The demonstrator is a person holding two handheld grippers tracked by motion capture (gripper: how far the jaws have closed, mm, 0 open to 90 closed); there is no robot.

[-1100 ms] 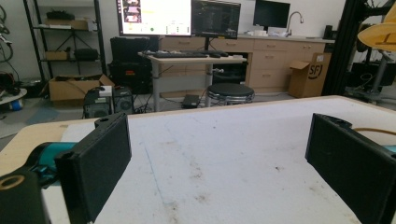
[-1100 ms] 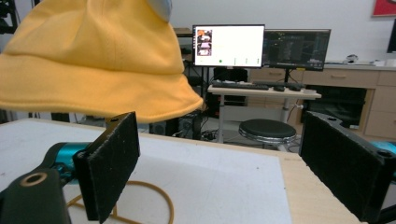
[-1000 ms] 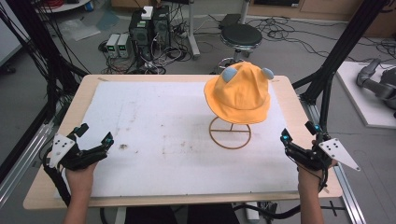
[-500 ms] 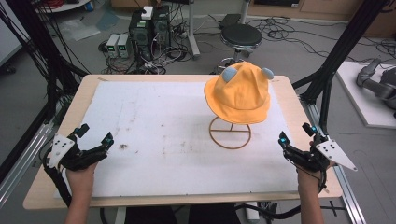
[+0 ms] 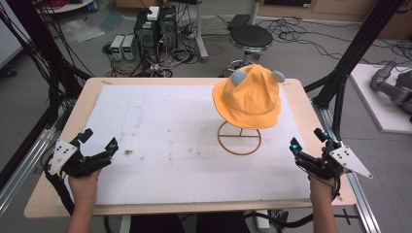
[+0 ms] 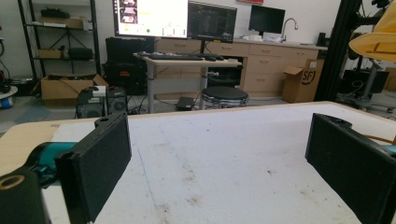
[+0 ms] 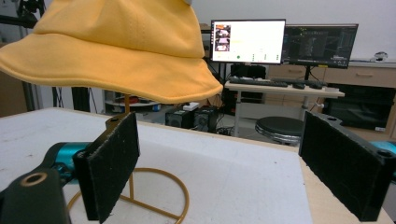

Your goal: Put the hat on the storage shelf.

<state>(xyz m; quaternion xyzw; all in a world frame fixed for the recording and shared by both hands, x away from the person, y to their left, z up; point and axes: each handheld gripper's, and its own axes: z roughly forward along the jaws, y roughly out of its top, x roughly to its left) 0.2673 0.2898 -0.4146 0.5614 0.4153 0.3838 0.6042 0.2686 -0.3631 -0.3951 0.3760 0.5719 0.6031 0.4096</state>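
left gripper (image 5: pixel 99 139): jaws spread wide, holding nothing, low over the bare white table (image 5: pixel 160 126); hat well off to the right of its fingers.
hat (image 5: pixel 248 96): yellow bucket hat, perched on a thin wire stand (image 5: pixel 239 138), ahead-left of the right fingers.
right gripper (image 5: pixel 307 139): jaws spread, empty, near the stand's ring.
risk: stand looks light; a sideways tug on the brim likely tips it.
writing: "SF" on a cardboard box (image 6: pixel 302 77); monitor text too small.

Even, bright indoor light falls from overhead on the white surface (image 5: pixel 160 126) with only soft, faint shadows and no harsh glare, while both gripper views look slightly soft, their near black jaws blurred and edges mildly stretched by wide-angle distortion.
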